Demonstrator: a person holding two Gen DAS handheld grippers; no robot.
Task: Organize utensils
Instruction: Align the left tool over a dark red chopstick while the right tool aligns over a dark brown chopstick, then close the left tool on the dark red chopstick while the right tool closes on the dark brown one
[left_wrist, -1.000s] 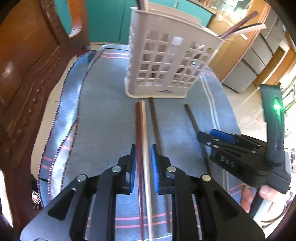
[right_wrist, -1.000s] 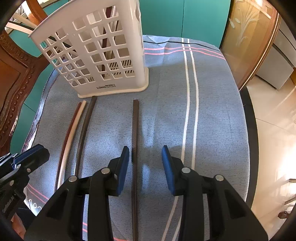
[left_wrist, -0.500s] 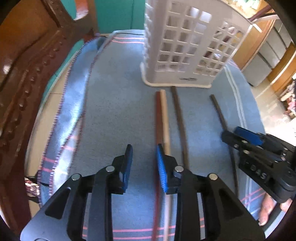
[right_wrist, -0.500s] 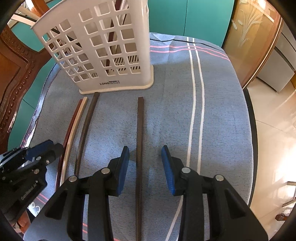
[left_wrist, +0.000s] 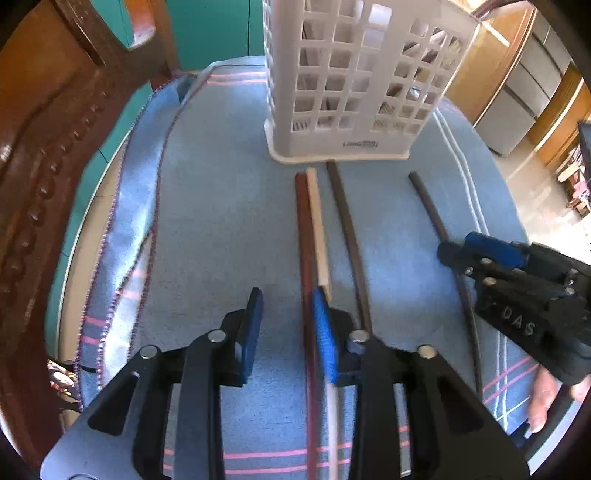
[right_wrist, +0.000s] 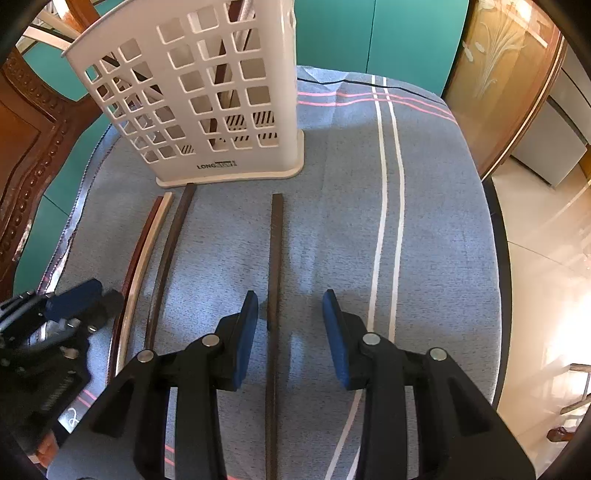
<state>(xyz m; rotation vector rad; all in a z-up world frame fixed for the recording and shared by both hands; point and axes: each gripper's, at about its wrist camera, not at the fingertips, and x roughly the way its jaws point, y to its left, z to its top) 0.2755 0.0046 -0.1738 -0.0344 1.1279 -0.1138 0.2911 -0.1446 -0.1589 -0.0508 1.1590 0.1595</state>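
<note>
Several chopsticks lie side by side on the blue cloth in front of a white lattice basket (left_wrist: 354, 92) (right_wrist: 207, 110) that holds more sticks. My left gripper (left_wrist: 290, 325) has its jaws opening; the red-brown chopstick (left_wrist: 303, 229) lies on the cloth between them, close to the right pad, and the cream chopstick (left_wrist: 318, 221) runs under that pad. Neither is pressed. A dark brown chopstick (left_wrist: 349, 236) lies just right of them. My right gripper (right_wrist: 290, 325) stands open astride the darkest chopstick (right_wrist: 275, 251), which sits nearer the left pad, untouched.
A carved wooden chair (left_wrist: 40, 155) stands close on the left. The striped cloth (right_wrist: 388, 206) covers a round table whose edge (right_wrist: 496, 236) drops to the tiled floor on the right. A person's fingers (left_wrist: 543, 398) show under the right gripper (left_wrist: 461, 254).
The left jaws have widened and the gripper has slid left, so the red-brown and cream chopsticks now sit at its right pad. The right gripper has stayed put.
</note>
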